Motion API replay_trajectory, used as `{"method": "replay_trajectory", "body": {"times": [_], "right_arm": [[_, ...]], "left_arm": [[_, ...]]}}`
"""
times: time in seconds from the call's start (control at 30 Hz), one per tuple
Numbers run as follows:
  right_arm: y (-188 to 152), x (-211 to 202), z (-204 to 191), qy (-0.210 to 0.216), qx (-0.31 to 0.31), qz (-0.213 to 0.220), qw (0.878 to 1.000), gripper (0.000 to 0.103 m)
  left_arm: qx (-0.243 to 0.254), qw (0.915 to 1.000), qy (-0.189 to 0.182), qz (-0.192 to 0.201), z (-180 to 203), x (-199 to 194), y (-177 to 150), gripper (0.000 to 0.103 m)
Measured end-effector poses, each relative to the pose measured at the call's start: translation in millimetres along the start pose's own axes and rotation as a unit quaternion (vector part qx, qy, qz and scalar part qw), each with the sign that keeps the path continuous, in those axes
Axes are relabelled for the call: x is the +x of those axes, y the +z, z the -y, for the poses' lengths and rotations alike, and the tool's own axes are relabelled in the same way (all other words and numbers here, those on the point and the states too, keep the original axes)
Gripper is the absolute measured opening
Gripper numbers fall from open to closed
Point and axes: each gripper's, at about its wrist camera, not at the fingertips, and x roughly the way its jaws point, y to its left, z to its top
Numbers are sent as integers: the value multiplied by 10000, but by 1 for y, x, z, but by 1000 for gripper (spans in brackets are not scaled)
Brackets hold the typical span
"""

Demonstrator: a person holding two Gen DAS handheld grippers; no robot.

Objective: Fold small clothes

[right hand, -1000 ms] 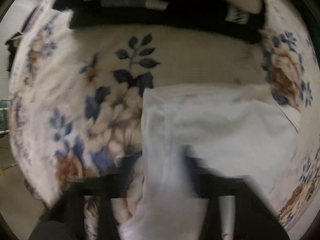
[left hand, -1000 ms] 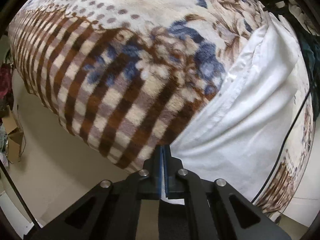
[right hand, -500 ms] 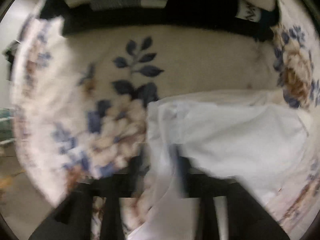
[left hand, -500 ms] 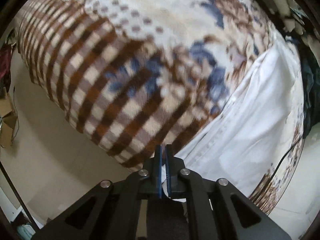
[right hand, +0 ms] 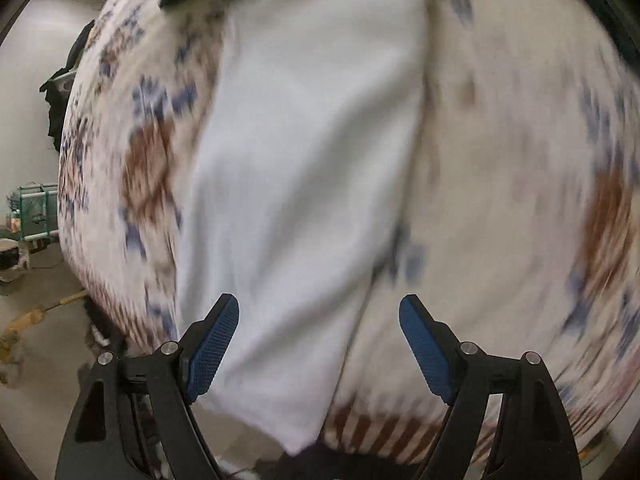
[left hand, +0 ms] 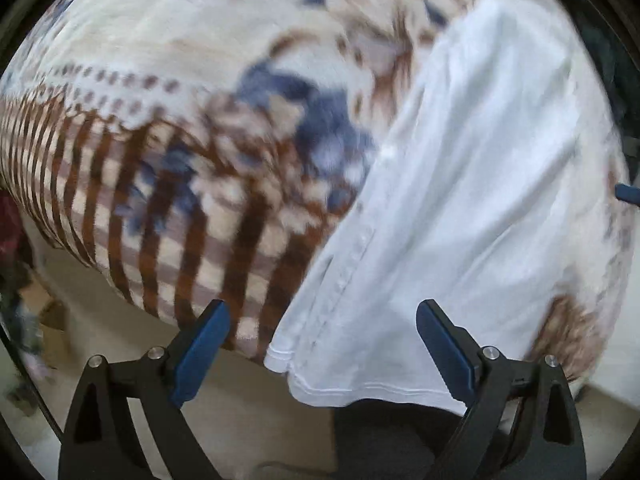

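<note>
garment: white cloth (left hand: 472, 200) flat on the floral blanket (left hand: 200, 80), long axis running lower centre to upper right
left hand-held gripper (left hand: 322, 344): wide open, empty, hem between fingers
right hand-held gripper (right hand: 319, 344): wide open, empty, over near edge

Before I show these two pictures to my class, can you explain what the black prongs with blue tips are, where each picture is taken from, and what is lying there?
No robot here: a person holds a hand tool in each hand, each with two fingers and a camera looking along them. One picture looks from the left gripper, the other from the right gripper. Both stand open, their blue pads spread apart, holding nothing. Ahead lies a white garment, spread on a flowered blanket with brown checks at its edge. The garment's hem hangs near the blanket's edge. Both pictures are blurred.
</note>
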Motion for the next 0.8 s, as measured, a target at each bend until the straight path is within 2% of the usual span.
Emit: {"method": "replay_trajectory", "body": {"times": [0.03, 0.07, 0.1, 0.13, 0.2, 0.37, 0.43, 0.47, 0.53, 0.57, 0.6, 0.63, 0.73, 0.8], "right_arm": [[-16, 12, 7, 122, 129, -77, 9998, 84], [-34, 23, 12, 172, 204, -123, 9996, 84], [-52, 34, 19, 178, 271, -188, 9993, 84], [-68, 42, 25, 208, 344, -199, 9990, 84], [-97, 59, 37, 415, 567, -256, 9972, 84], [-163, 108, 52, 870, 1194, -572, 9874, 82], [-188, 131, 44, 1035, 1349, -806, 9821, 59], [-200, 141, 38, 1033, 1395, -900, 9807, 43], [-218, 156, 26, 977, 1434, -907, 9807, 34], [-228, 163, 22, 780, 1438, -877, 9826, 21], [-239, 172, 17, 535, 1457, -887, 9839, 19], [-245, 179, 15, 475, 1526, -951, 9826, 19], [-267, 186, 7, 259, 1731, -1179, 9775, 19], [-270, 166, -3, 160, 1698, -936, 9809, 20]], "left_arm": [[118, 9999, 5, 6, 3, 5, -2, 45], [193, 9998, 96, -20, 5, 10, -4, 10], [248, 9996, 148, -62, 6, 13, -5, 10], [362, 9992, 145, 59, 7, 10, -6, 5], [515, 9981, 278, 176, 11, 6, -8, 5], [644, 9975, 202, 196, 1, -3, -16, 5], [812, 9964, 192, 133, -8, -7, -19, 5], [918, 9956, 156, 86, -22, -8, -17, 5], [1123, 9936, 100, 14, -32, -4, -13, 5], [1189, 9929, 72, -22, -35, -2, -8, 6], [1243, 9922, -12, -81, -43, -5, -6, 6], [1289, 9916, -51, -107, -48, -9, -3, 9], [1452, 9891, -242, -19, -59, -38, 8, 9], [1448, 9884, -394, 237, -61, -69, 23, 9]]}}
